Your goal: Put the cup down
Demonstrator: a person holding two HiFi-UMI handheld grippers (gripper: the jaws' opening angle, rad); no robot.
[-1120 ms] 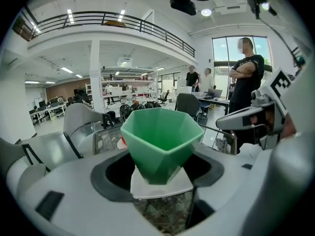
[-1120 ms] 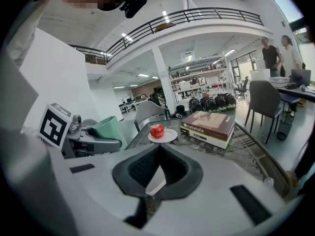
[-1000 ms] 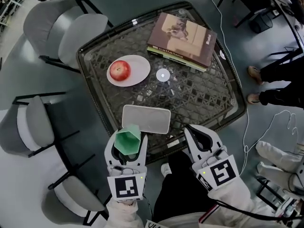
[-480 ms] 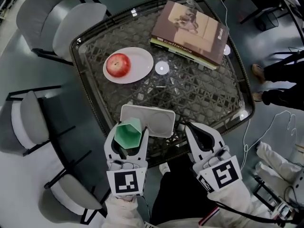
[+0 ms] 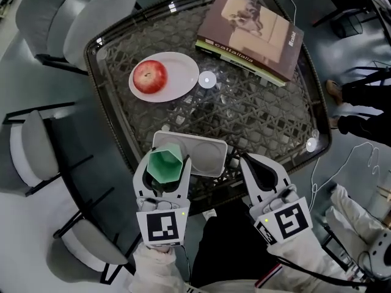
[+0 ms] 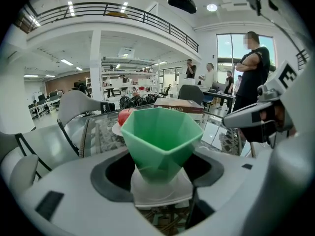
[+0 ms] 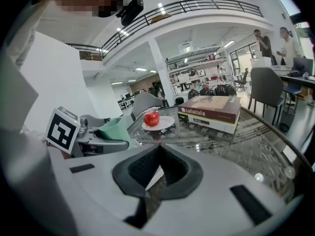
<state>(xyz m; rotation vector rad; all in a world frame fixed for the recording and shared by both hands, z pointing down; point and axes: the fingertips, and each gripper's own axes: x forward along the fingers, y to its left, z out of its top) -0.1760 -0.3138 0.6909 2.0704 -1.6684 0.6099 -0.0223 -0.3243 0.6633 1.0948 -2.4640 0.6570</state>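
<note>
A green faceted cup (image 5: 162, 161) is held upright, mouth up, between the pads of my left gripper (image 5: 164, 171), which is shut on it. Cup and gripper hover over the left end of a white rectangular tray (image 5: 208, 156) at the near edge of the glass table (image 5: 256, 118). In the left gripper view the cup (image 6: 160, 139) fills the middle, with the tray (image 6: 157, 193) just under its base. My right gripper (image 5: 253, 165) is beside it at the tray's right end, shut and empty; its jaw tips meet (image 7: 156, 154).
On the table are a white plate (image 5: 180, 78) with a red apple (image 5: 149, 76), a small white disc (image 5: 208, 79) and a thick book (image 5: 253, 32) at the far right. Grey chairs (image 5: 67, 17) stand to the left. A person's shoes (image 5: 335, 90) show at the right.
Both grippers have moved forward over the table's near edge. The cup, still held, now sits over the tray's left end instead of short of it.
</note>
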